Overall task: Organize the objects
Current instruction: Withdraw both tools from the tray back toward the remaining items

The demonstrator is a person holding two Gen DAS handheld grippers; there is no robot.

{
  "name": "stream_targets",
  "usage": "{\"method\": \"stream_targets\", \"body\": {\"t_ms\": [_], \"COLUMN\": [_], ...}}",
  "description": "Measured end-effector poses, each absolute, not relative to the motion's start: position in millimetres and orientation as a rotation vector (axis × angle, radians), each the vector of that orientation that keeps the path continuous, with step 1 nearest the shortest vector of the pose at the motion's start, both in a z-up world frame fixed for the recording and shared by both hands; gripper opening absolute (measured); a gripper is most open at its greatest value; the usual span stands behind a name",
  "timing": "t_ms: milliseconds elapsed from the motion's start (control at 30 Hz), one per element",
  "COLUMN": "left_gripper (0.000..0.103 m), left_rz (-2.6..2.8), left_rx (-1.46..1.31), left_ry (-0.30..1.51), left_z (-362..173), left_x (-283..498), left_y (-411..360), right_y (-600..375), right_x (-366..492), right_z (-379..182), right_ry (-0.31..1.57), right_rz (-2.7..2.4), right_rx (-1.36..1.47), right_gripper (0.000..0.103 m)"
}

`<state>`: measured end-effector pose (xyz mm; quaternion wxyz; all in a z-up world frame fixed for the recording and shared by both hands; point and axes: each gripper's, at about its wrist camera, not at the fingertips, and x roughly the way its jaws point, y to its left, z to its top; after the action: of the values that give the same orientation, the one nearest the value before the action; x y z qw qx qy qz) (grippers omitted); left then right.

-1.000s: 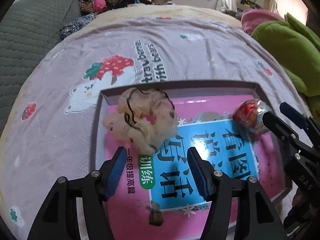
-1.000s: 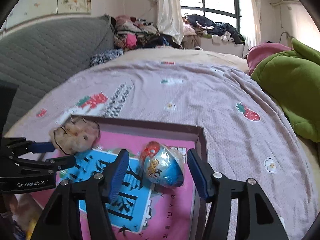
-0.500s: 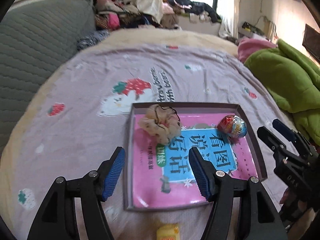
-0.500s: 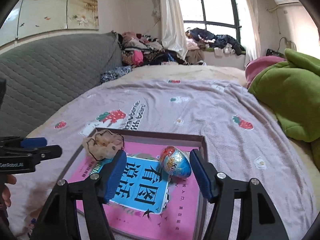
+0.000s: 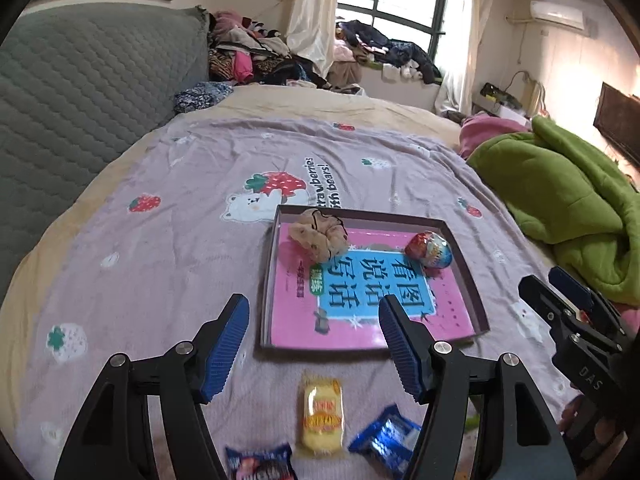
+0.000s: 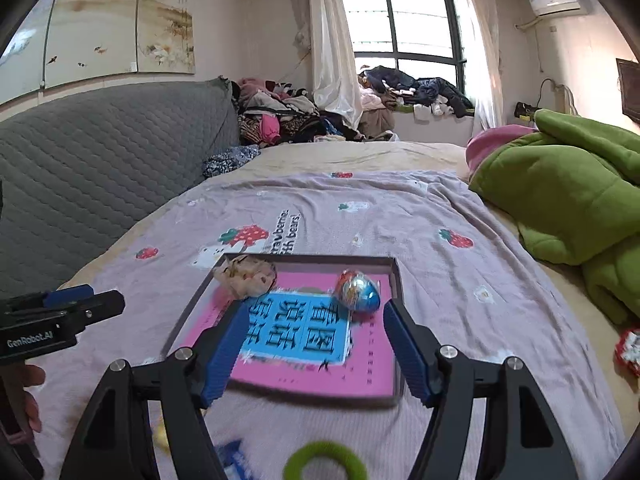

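A bed under a mauve sheet [image 5: 168, 248] printed with strawberries, white bears and the words "strawberries with bears!" carries everything. Toward its near edge lies a shallow, dark-rimmed rectangular box tray [image 5: 269, 280], floored by a pink workbook [image 5: 360, 320] with large Chinese characters on a blue panel (upside down from here). A beige fabric scrunchie [image 5: 318, 236] sits in the tray's far left corner, a foil-wrapped toy egg [image 5: 429, 249] in its far right corner. Between tray and near edge lie a yellow snack packet [image 5: 322, 416] and two blue wrappers [image 5: 386, 440]. The left hand-held gripper [image 5: 314, 344], marked "GenRobot.AI", and the right hand-held gripper [image 6: 316, 354] are both opening wide, nothing between their jaws.
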<state>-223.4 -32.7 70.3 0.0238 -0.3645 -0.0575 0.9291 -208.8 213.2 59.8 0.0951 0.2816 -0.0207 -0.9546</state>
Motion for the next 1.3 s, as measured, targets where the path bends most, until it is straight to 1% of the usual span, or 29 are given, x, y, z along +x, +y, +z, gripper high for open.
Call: {"method": "stream_targets", "body": {"t_ms": [167, 333, 633, 1000, 1133, 1300], "left_gripper": [0.069, 0.069, 0.069, 0.069, 0.069, 0.069], "left_rz": [2.875, 2.897, 2.860, 2.847, 2.833, 2.834], "left_rx": [-1.142, -1.116, -1.134, -1.122, -1.121, -1.101], "left_ry": [-0.215, -0.193, -0.193, -0.139, -0.150, -0.117], "left_z": [73.7, 81.7, 79.9, 96.7, 104.5, 115.6], "left_x": [-194.4, -167.0, -122.7, -93.5, -85.9, -76.3], "left_y": [-35.5, -33.8, -25.7, -23.8, -30.7, -35.5], "right_y": [208.5, 204.7, 205.2, 193.6, 189.8, 189.4], "right_x": [-175.7, -141.7, -96.9, -63.9, -53.8, -43.0], "right_z": [79.6, 96.3, 99.0, 119.2, 131.3, 146.2], "right_ry": [-0.040, -0.011, -0.016, -0.002, 0.019, 0.013], "right_rz": [-2.847, -2.861, -2.875, -2.886, -2.897, -2.912], "right_rx": [0.836, 0.833, 0.909, 0.885, 0.862, 0.829], "right_gripper": [0.069, 0.069, 0.069, 0.069, 0.069, 0.069]}}
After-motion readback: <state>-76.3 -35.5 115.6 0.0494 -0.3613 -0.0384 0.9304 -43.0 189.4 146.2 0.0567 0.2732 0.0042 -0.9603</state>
